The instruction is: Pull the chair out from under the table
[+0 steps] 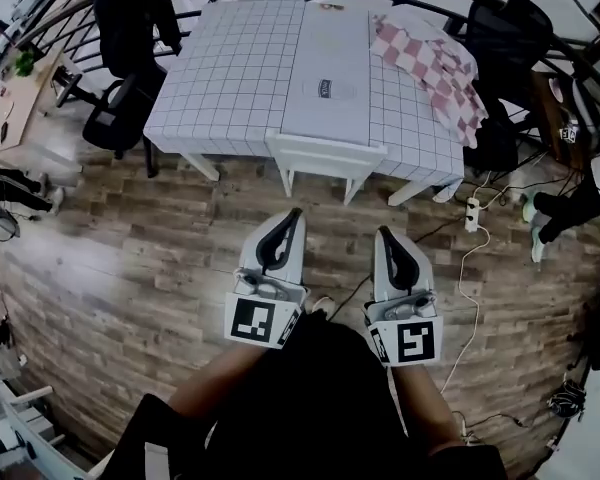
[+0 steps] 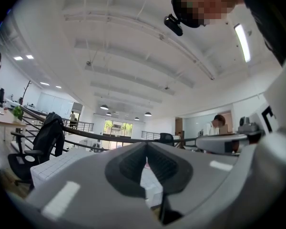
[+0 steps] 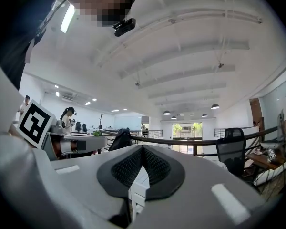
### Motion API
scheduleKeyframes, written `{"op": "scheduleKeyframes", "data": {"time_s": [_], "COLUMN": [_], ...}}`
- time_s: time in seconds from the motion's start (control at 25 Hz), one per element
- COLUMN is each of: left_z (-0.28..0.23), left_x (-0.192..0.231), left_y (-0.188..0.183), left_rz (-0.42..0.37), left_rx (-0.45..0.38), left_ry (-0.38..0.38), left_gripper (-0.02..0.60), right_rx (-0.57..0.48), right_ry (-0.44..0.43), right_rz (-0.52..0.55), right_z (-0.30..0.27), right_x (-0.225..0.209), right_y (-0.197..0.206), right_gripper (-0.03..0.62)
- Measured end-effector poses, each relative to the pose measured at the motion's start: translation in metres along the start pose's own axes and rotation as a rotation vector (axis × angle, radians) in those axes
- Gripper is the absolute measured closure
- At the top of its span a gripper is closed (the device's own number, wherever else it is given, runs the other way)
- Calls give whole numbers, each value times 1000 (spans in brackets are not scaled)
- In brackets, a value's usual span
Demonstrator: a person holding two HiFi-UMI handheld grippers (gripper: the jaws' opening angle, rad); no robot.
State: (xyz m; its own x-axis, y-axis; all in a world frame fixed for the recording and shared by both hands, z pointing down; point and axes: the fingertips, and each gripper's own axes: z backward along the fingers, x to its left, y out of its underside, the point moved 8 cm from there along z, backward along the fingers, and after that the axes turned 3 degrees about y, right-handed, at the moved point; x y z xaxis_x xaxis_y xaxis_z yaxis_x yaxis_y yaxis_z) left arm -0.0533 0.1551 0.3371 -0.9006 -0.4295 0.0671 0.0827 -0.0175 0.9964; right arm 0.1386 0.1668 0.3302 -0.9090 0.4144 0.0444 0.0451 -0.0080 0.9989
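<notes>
A white chair (image 1: 326, 155) is tucked under the near edge of a table with a grid-patterned cloth (image 1: 240, 78); only its backrest top and legs show. My left gripper (image 1: 295, 213) and right gripper (image 1: 382, 232) hover side by side over the wood floor, short of the chair, both pointing toward it. Each is shut with nothing between the jaws. In the left gripper view the shut left gripper (image 2: 146, 152) fills the lower frame with the table behind it. In the right gripper view the chair (image 3: 137, 192) shows below the shut right gripper (image 3: 142, 151).
A red-and-white checked cloth (image 1: 430, 63) lies on the table's right part. Black office chairs stand at the table's left (image 1: 125, 63) and right (image 1: 505, 58). A white power strip with cable (image 1: 471, 214) lies on the floor right of the chair. A curved railing (image 1: 540, 48) runs behind.
</notes>
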Motion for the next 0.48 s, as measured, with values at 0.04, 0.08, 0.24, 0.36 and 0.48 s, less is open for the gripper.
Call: {"op": "scheduleKeyframes", "data": {"time_s": [0.04,0.08,0.24,0.36,0.48], "left_z": [0,-1,-7,-15,-23], "left_x": [3,7,21,35,51], "left_y": [1,2,2,1,2], "left_rz": [6,13,24,17,20], "left_rx": [2,2,3,11,20], "left_ry": [-9,-18,-34,-39,-54], "left_gripper": [572,572,572,572,572], "right_rx": [-3,-8,-22,-23,-10], "right_ry": [3,5,1,-1,-3], "right_rz": [8,17,21,14,9], "right_z": [-4,-8,-30,-49,-69], "right_x": [2,3,10,10,8], "right_y": [1,1,-1,-2,-1], "right_gripper": [595,595,595,595,595]}}
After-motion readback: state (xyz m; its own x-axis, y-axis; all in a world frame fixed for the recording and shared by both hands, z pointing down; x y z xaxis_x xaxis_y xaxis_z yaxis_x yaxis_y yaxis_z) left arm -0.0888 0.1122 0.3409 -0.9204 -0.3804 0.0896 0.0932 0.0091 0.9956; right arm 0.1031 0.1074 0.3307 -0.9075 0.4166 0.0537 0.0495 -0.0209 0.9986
